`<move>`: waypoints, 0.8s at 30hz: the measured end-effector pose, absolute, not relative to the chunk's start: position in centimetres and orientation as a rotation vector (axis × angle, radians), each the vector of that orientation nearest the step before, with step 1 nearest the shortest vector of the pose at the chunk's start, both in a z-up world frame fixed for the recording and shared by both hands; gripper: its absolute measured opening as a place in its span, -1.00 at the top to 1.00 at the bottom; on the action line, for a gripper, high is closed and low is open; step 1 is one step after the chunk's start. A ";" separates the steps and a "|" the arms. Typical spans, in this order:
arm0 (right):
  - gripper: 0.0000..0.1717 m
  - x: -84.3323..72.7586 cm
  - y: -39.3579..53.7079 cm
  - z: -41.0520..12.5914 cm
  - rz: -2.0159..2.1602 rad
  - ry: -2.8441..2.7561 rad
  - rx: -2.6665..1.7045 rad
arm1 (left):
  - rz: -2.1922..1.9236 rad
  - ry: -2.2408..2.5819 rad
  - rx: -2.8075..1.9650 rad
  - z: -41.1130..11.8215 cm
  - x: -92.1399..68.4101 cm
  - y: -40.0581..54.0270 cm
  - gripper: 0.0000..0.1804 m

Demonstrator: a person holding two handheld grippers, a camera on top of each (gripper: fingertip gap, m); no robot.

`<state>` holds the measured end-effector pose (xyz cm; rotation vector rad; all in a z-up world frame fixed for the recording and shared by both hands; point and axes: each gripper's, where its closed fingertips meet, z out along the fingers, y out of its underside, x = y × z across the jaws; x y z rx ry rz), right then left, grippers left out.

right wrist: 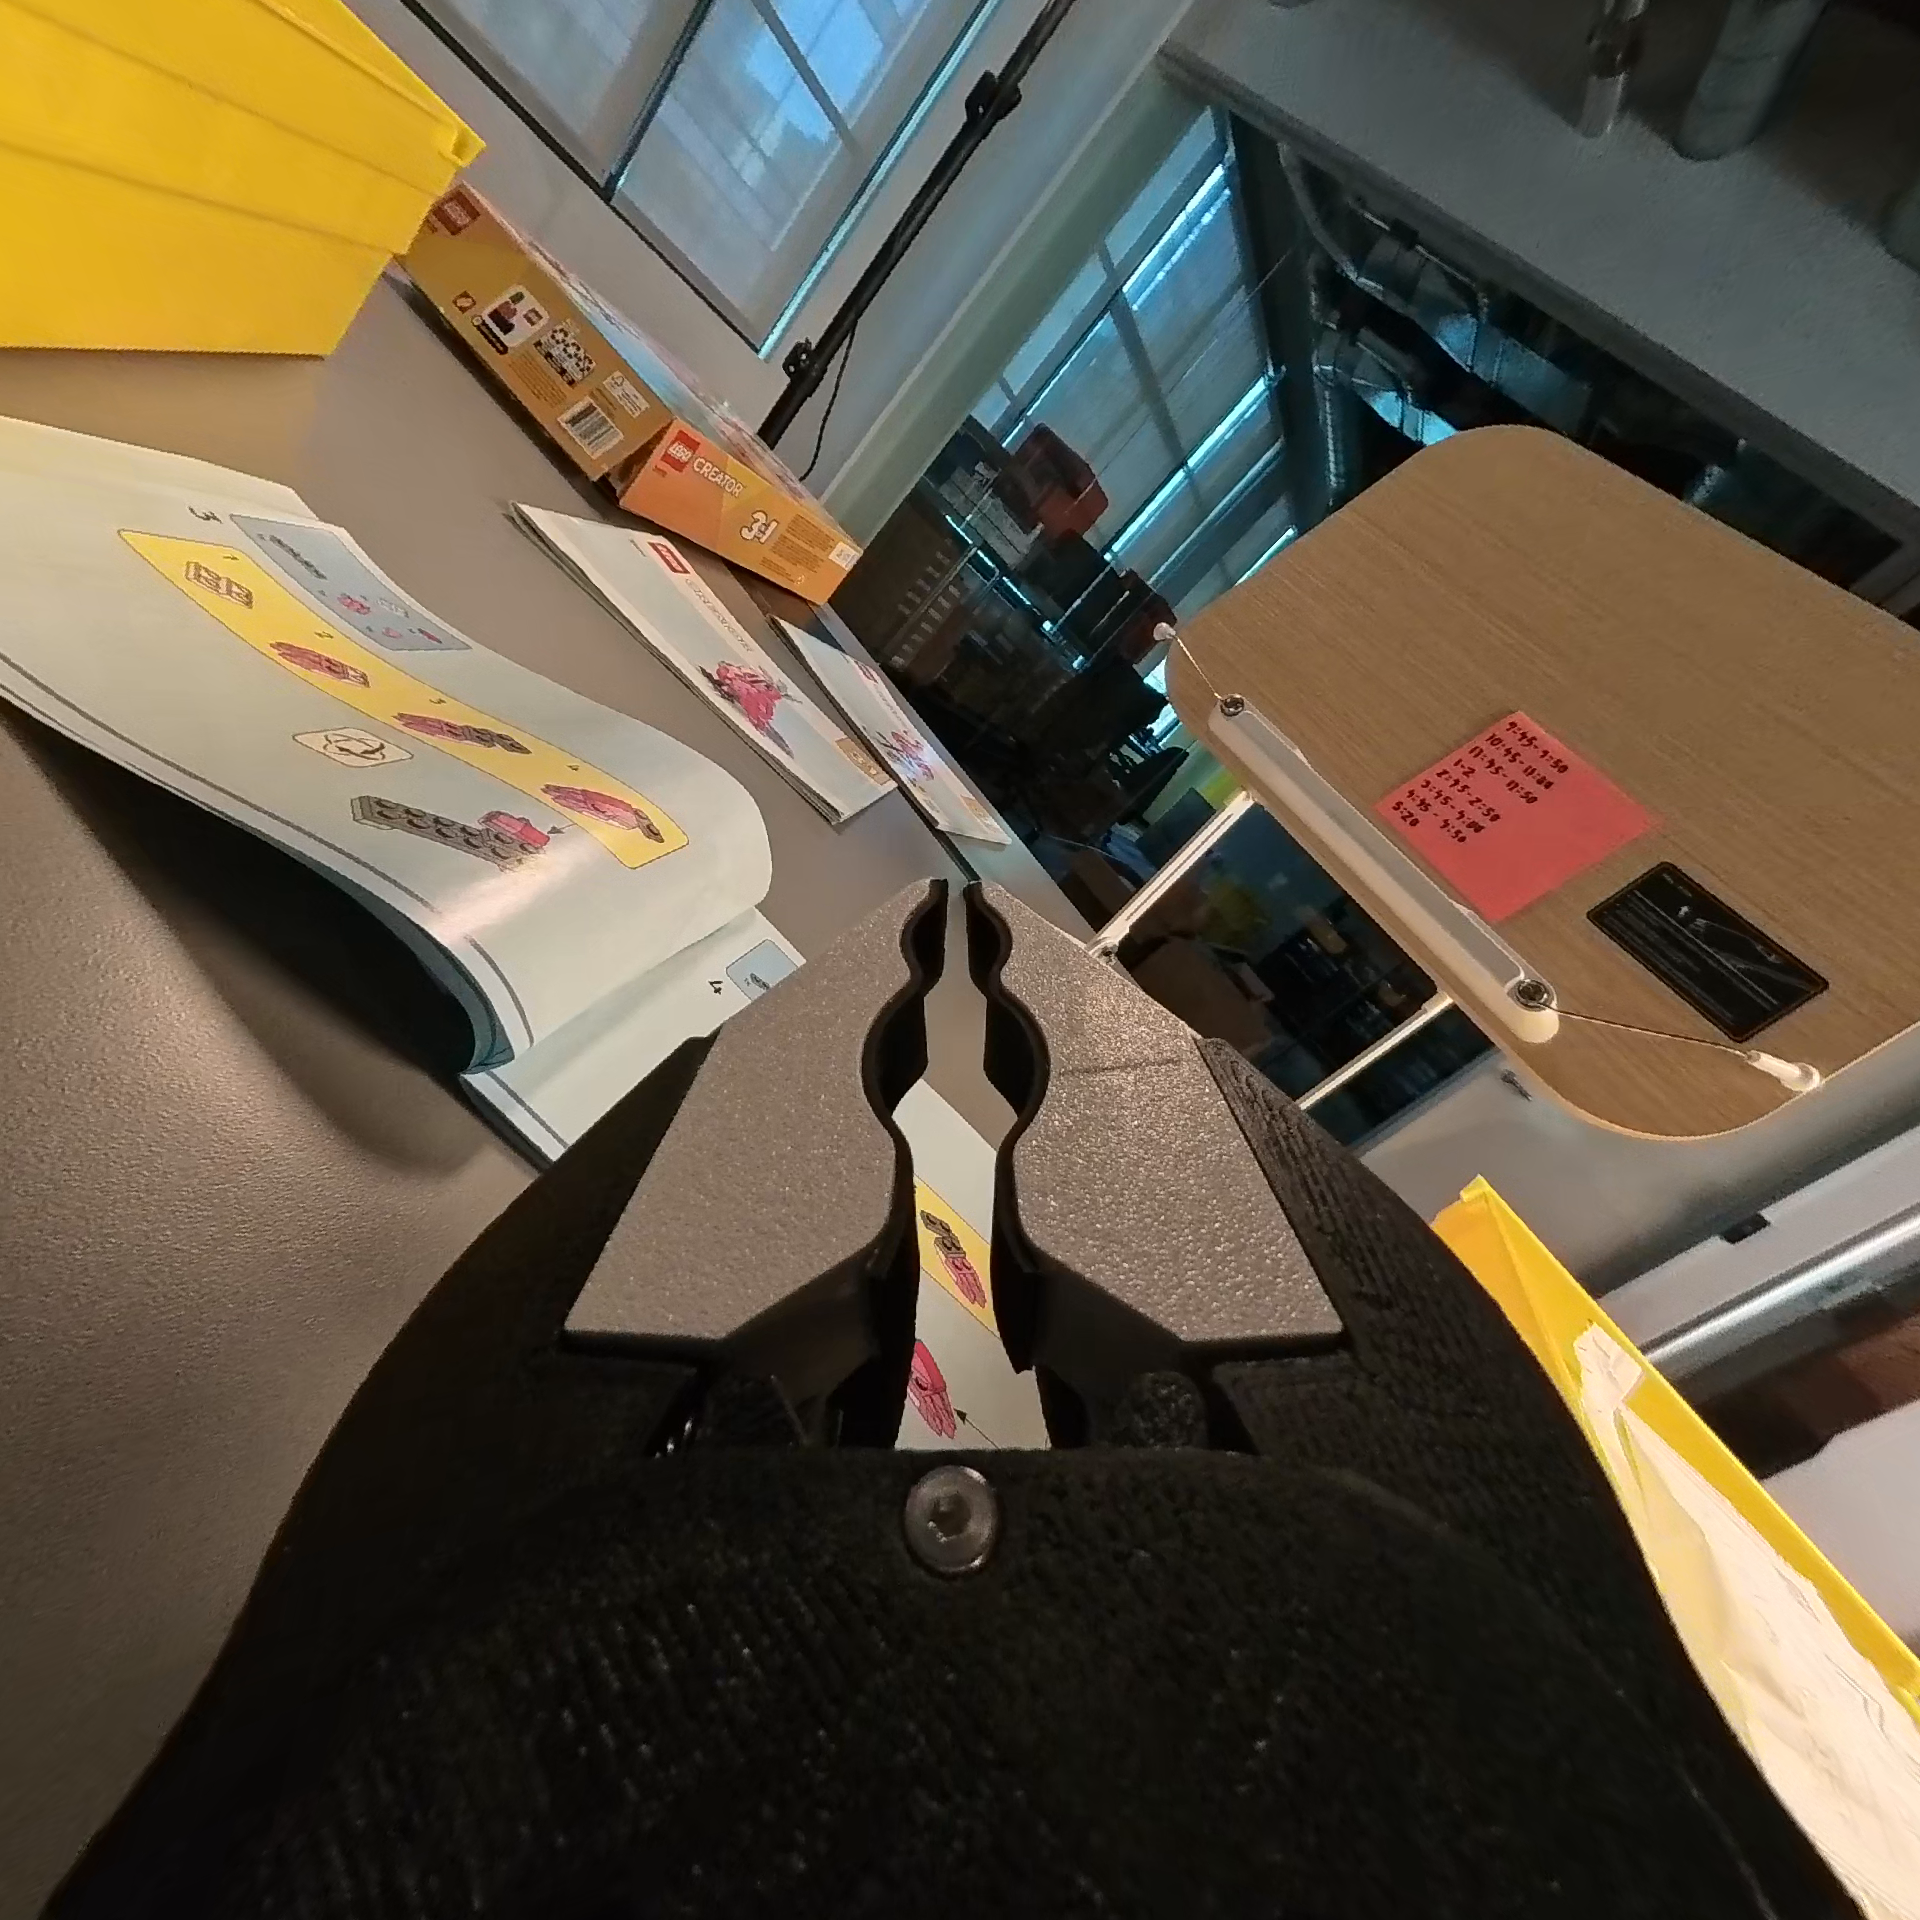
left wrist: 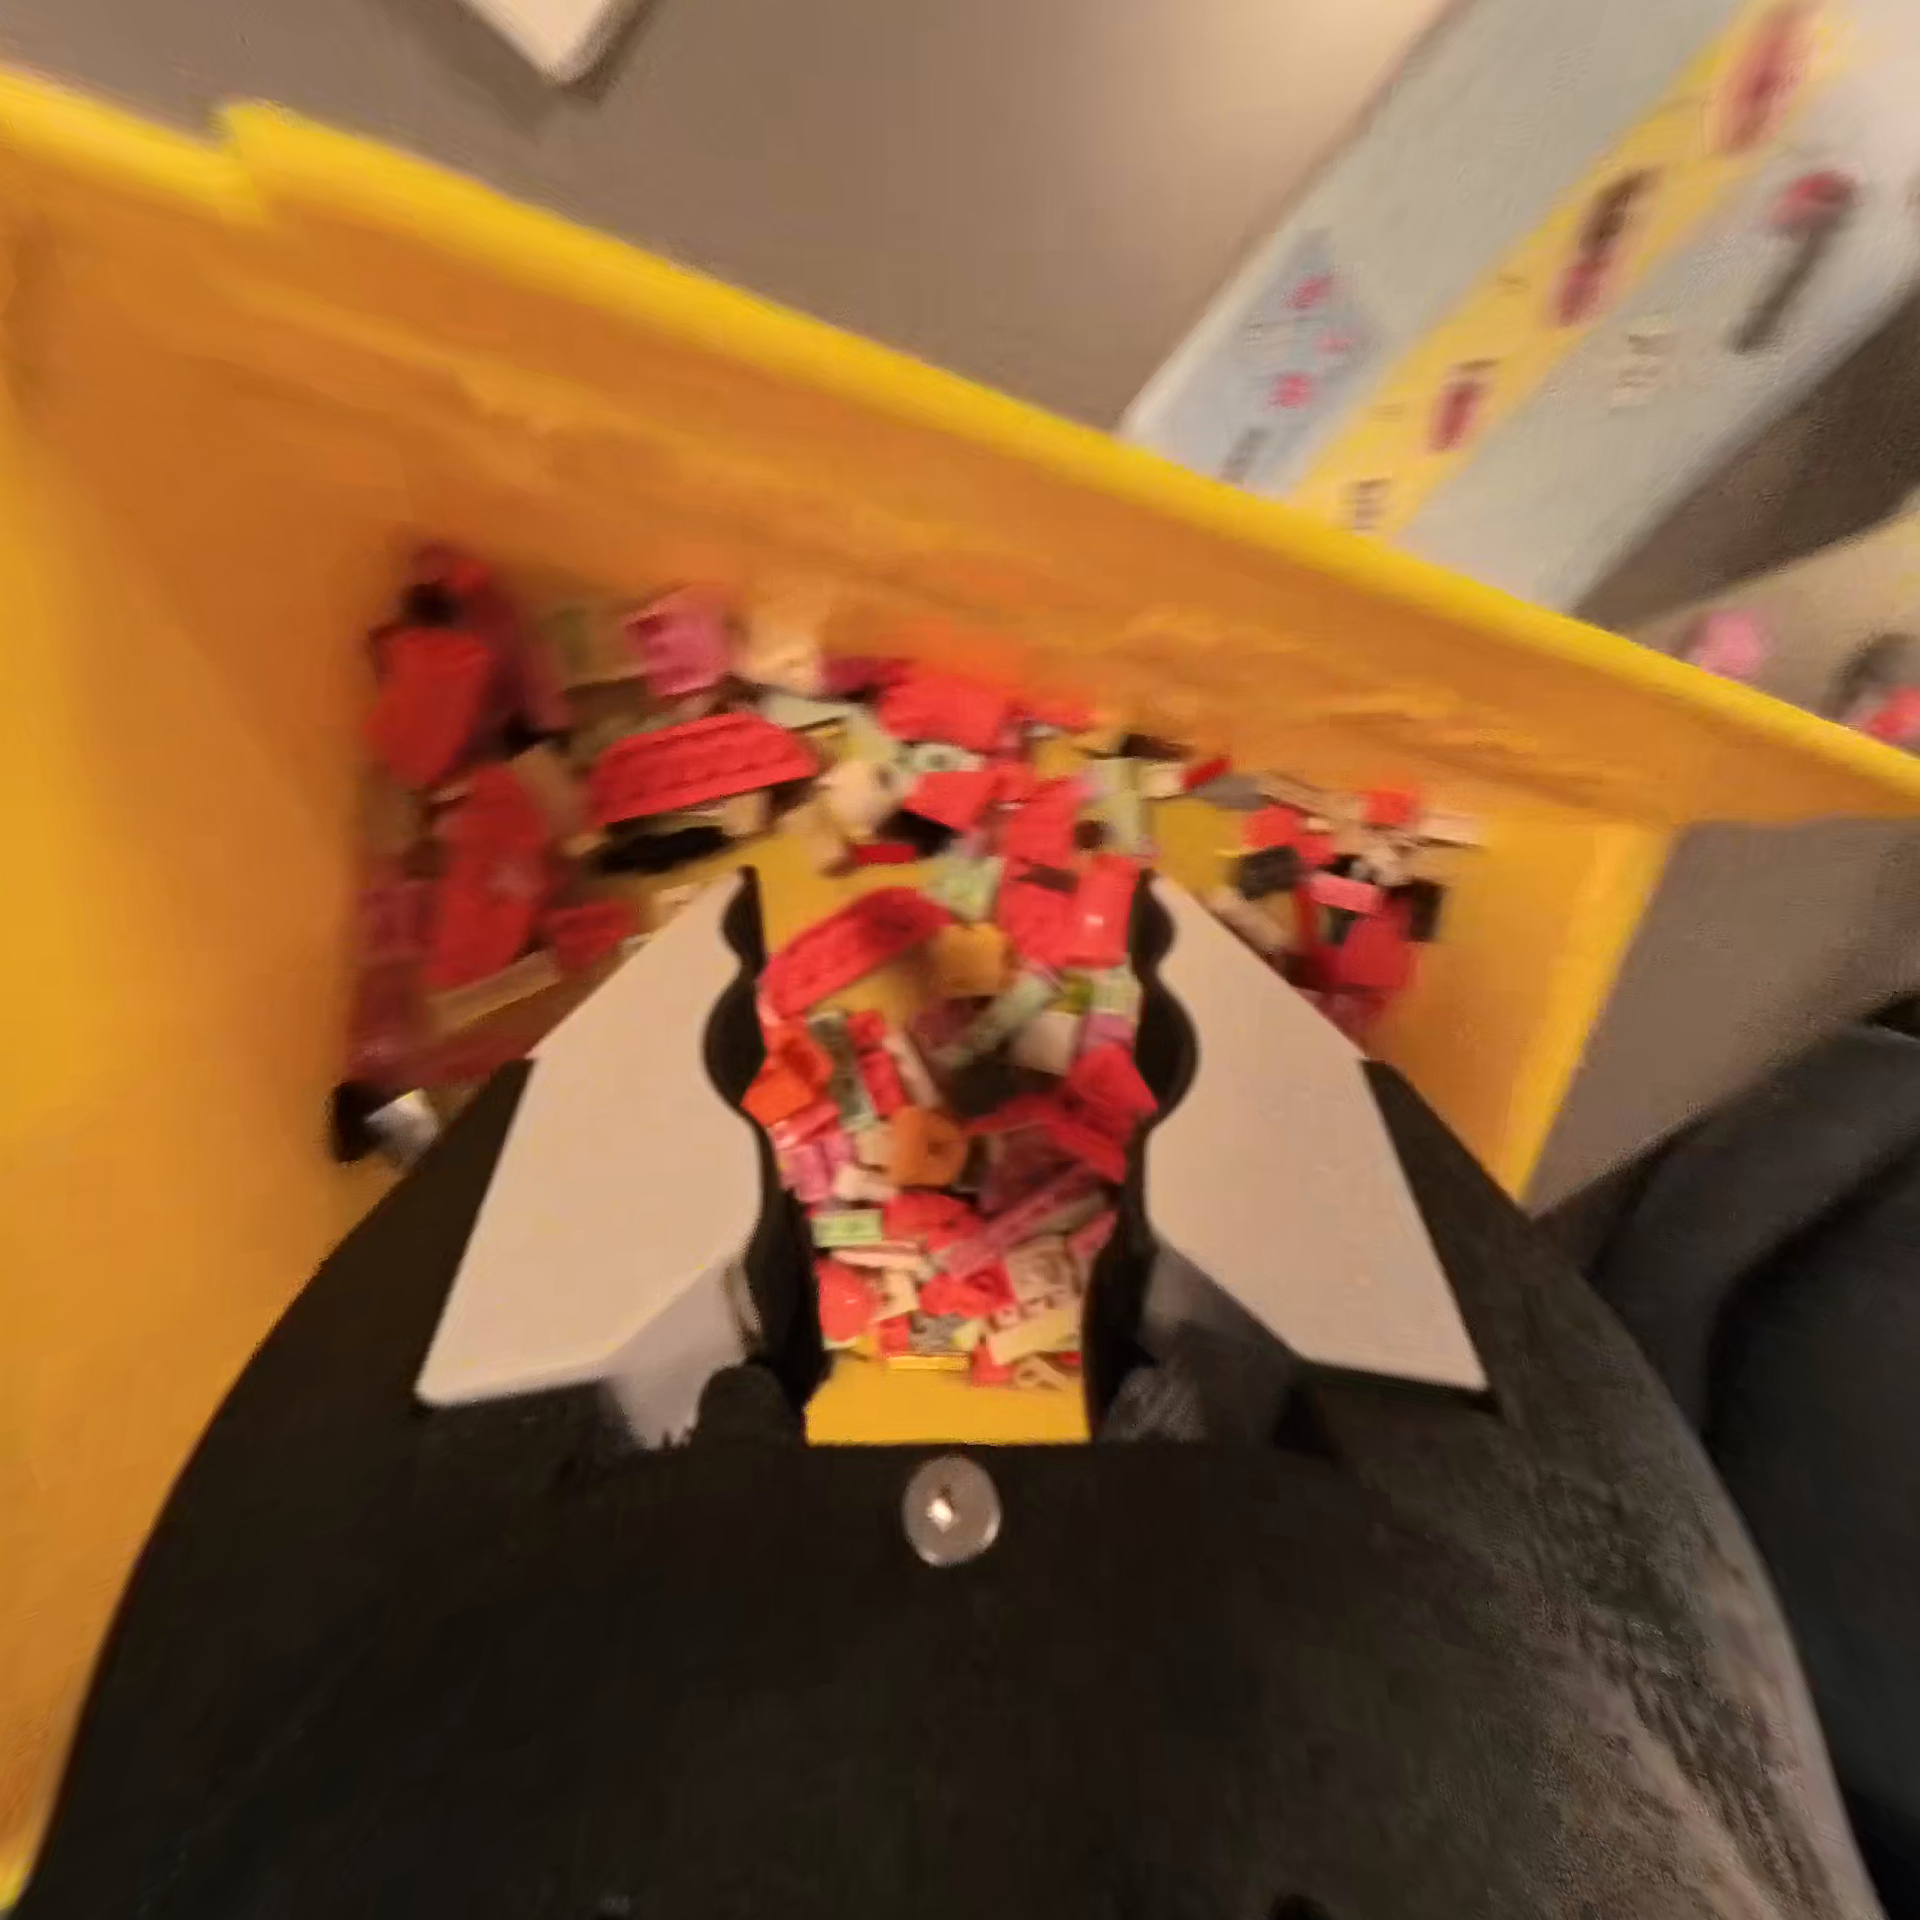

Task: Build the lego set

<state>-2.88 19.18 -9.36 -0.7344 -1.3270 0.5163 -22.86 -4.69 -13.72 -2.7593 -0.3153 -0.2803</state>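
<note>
Inside the yellow bin [left wrist: 312, 520], the left gripper [left wrist: 951, 914] hangs wide open and empty over loose bricks [left wrist: 966, 1122] (mostly red, blurred) — the right gripper [right wrist: 956, 891], pinched closed on nothing, hovers above an open instruction booklet [right wrist: 416, 727].

This looks like an office or lab workspace: a grey table [right wrist: 208, 1091] carries open building-brick instruction booklets [right wrist: 436, 790] and an orange cardboard toy box [right wrist: 623, 416] beside yellow plastic bins [right wrist: 187, 208], with large windows [right wrist: 790, 156] and exposed metal ducting [right wrist: 1351, 312] beyond.
</note>
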 end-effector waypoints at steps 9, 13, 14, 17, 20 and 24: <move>0.99 -2.9 19.1 -9.4 0.513 -1.332 -0.733 | -0.014 0.066 -3.091 -17.9 -18.0 -9.2 -0.74; 0.99 -2.9 19.0 -9.5 0.508 -1.337 -0.728 | 0.043 0.106 -3.110 -18.8 -18.0 -9.0 -0.74; 0.99 -2.9 19.1 -9.5 0.507 -1.337 -0.728 | 0.060 0.105 -3.118 -19.0 -18.3 -9.1 -0.74; 0.99 -2.9 19.1 -9.5 0.506 -1.336 -0.730 | 0.123 0.090 -3.125 -19.1 -19.8 -9.0 -0.74; 0.99 -2.9 19.1 -9.5 0.505 -1.337 -0.732 | 0.239 0.032 -3.095 -18.6 -22.2 -8.7 -0.74; 0.99 -2.9 19.2 -9.6 0.505 -1.339 -0.733 | 0.527 -0.112 -2.953 -16.6 -27.3 -7.9 -0.58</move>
